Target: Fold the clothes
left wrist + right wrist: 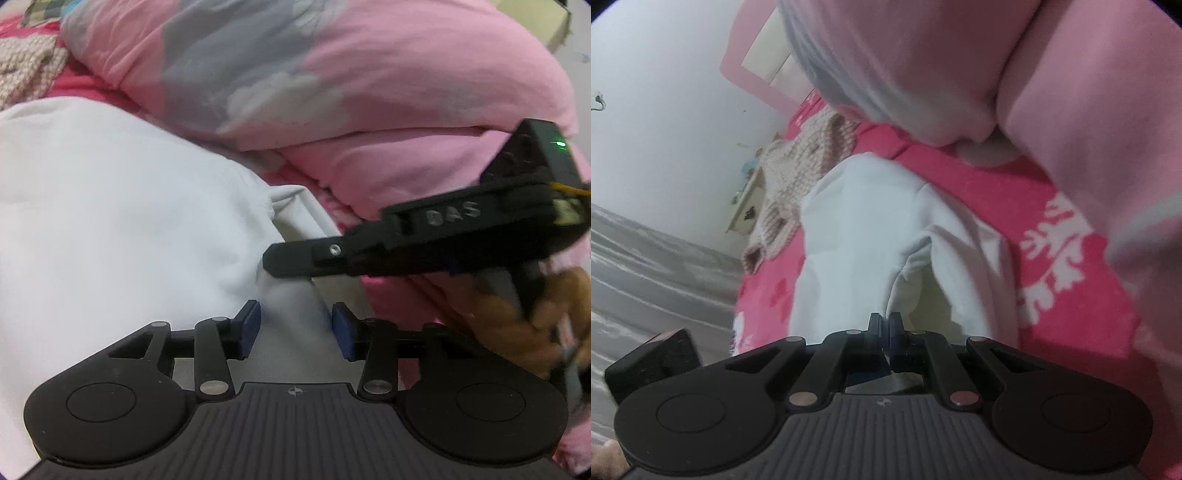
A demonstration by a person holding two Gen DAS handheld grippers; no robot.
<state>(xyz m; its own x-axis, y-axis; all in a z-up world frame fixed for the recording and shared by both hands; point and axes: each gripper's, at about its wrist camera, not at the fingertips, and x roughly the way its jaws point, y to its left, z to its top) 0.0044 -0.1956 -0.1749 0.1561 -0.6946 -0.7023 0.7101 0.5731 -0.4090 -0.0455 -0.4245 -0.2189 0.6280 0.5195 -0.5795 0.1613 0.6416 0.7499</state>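
A knitted beige cloth (26,70) is lying at the far left of the white garment (110,206), on the bed's bright pink sheet (1071,295). The white garment itself is spreading across the middle of that sheet, its hem end bunched toward the two tools. The left gripper (295,325) is hovering over the near edge of the white garment with its blue-padded jaws standing apart, white cloth lying between the pads; whether the pads are pressing it cannot be told. Just right of the white garment's folded edge, the right gripper (273,262) is reaching in from the side, its black tip touching the fabric; in its own camera its jaws are standing together, pinching a fold of the white garment (886,332). Behind and to the right of the white garment, a pink quilt (406,92) with grey and white cloud shapes is piling high. A hand (517,314) is gripping the right tool's handle.
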